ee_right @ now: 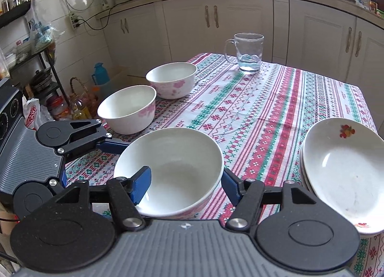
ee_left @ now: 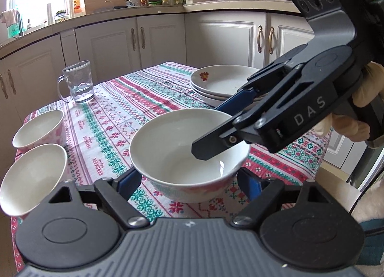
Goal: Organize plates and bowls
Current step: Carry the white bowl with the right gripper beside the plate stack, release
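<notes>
A white bowl (ee_left: 189, 154) with pink flowers sits on the patterned tablecloth in front of both grippers; it also shows in the right wrist view (ee_right: 172, 171). My left gripper (ee_left: 189, 182) is open, its fingers on either side of the bowl's base. My right gripper (ee_right: 186, 185) is open and straddles the bowl's rim, one finger inside, one outside. Two more flowered bowls (ee_right: 128, 108) (ee_right: 171, 80) stand at the table's left edge. A stack of white plates (ee_right: 340, 171) lies on the right.
A glass mug (ee_right: 248, 52) with a little water stands at the far side of the table (ee_right: 264, 118). Kitchen cabinets and a cluttered counter lie beyond. Bottles and a rack stand on the floor left of the table.
</notes>
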Demonstrator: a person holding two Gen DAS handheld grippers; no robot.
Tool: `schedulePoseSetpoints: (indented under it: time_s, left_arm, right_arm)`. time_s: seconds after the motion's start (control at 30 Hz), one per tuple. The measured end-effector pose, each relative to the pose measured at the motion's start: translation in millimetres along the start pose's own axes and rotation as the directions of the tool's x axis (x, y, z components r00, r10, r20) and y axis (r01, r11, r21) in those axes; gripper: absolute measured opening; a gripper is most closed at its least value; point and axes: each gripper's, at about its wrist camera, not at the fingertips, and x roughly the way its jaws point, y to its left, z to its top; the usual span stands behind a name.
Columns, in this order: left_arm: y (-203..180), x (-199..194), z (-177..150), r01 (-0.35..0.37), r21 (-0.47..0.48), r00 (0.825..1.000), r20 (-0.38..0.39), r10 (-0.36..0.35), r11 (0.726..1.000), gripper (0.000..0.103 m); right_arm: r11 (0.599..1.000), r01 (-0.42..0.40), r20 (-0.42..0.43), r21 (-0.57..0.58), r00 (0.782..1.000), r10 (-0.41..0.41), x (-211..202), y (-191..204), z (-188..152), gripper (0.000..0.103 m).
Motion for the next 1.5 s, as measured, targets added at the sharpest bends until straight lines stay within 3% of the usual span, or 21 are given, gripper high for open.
schedulePoseSetpoints:
  time_s: [0.4,0.47,0.6,0.67,0.83,1.17,1.5]
  left_arm:
    - [-0.3,7.6,-3.1,0.004,-0.022,1.0,-0.018,-0.005,1.0,0.087]
    - [-0.8,7.4,-3.3,0.002,-0.02,1.0,-0.018,-0.003,1.0,0.087]
    - [-0.1,1.7,-2.8,0.018,-0.032,1.0,0.001,-0.018,0.999,0.098]
    - [-0.7,-1.2,-3.7,0.012,-0.035,1.0,-0.002,-0.013,0.999,0.098]
    - [1.3,-14.5,-12.4,-0.009,-0.066,1.0,-0.015,0.008,0.998,0.099]
    - [20.7,-52.9,-28.2,-0.158,-0.154,0.988,-0.021,0.156,0.975,0.099]
    - [70.9,-60.9,-37.7,-0.299,-0.215,0.954,-0.033,0.299,0.93,0.099]
  right_arm:
    - [1.0,-0.011,-0.013,0.018,1.0,0.012,6.3,-3.9,-4.6,0.076]
    - [1.0,-0.017,-0.013,0.02,1.0,0.017,7.1,-3.6,-5.1,0.079]
    - [0.999,-0.032,-0.013,0.028,0.999,0.033,7.7,-1.5,-4.8,0.089]
    - [1.0,-0.017,-0.004,0.013,1.0,0.017,6.4,2.1,-4.4,0.103]
    - [1.0,-0.015,0.013,-0.004,1.0,0.015,2.6,7.4,-0.5,0.103]
    - [0.997,0.0,0.017,-0.075,1.0,0.001,2.3,25.0,10.9,0.103]
    - [0.983,-0.017,0.011,-0.18,1.0,0.02,21.2,49.4,40.6,0.103]
